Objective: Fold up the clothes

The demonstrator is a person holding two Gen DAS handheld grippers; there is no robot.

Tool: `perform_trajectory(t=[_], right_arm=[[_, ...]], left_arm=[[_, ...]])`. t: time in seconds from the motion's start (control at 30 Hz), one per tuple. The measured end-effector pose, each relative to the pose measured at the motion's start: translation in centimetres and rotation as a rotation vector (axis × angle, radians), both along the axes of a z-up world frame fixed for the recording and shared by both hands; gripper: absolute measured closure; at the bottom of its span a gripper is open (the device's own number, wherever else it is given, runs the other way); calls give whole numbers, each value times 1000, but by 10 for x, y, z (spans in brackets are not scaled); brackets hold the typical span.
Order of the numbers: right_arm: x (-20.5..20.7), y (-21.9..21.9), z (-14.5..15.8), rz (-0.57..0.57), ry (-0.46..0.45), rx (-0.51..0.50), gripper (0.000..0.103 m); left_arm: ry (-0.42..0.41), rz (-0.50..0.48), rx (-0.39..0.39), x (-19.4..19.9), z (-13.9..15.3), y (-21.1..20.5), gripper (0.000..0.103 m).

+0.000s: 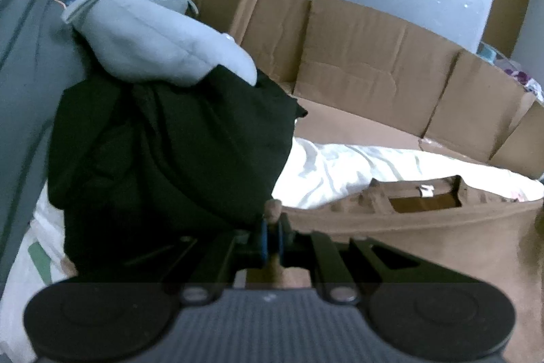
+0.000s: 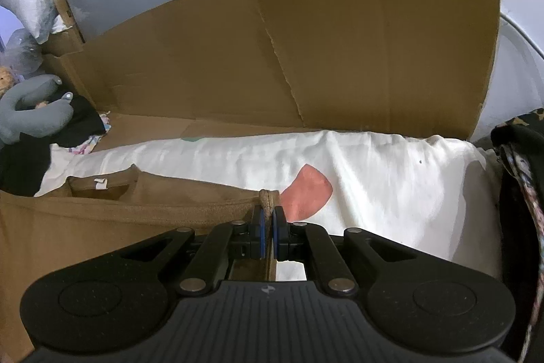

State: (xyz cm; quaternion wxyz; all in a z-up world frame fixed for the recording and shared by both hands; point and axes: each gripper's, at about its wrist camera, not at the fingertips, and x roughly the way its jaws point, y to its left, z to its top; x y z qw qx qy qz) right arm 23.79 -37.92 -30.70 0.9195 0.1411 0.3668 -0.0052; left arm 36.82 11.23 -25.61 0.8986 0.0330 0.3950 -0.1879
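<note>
Nearest the lens in the left wrist view, the left gripper (image 1: pixel 272 238) is clenched on a small bunched nub of the brown shirt (image 1: pixel 425 247), which pokes up between the blue pads at lower centre. In the right wrist view the right gripper (image 2: pixel 268 227) is likewise clamped on a pinch of the same brown shirt (image 2: pixel 102 220), the fabric gathered into a little knob just above the pads.

The shirt spreads across the lower part of both frames, over a white sheet (image 2: pixel 374 176) with a pink patch (image 2: pixel 309 193). It looks light, limp and thin: it should sag between two holds and crease easily, and a small pinch could slip, so the edge near each shoulder seems the sensible place to grip.

Its collar, with a white tag (image 2: pixel 100 183), sits at mid left in the right view and mid right in the left view, between the two grips. So the held edge runs left to right, and the shirt's long axis likely runs toward the cameras.

Beyond stand cardboard walls (image 2: pixel 340 56), with a dark garment (image 1: pixel 170 152) at centre left.
</note>
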Motion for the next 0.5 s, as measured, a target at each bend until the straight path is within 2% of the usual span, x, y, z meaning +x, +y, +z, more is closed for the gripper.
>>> perform_trajectory(t=[0.5], right_arm=[[38,-3,3,21,29,-8,100]], left_arm=[[13,33,14,22,6,-3,98]])
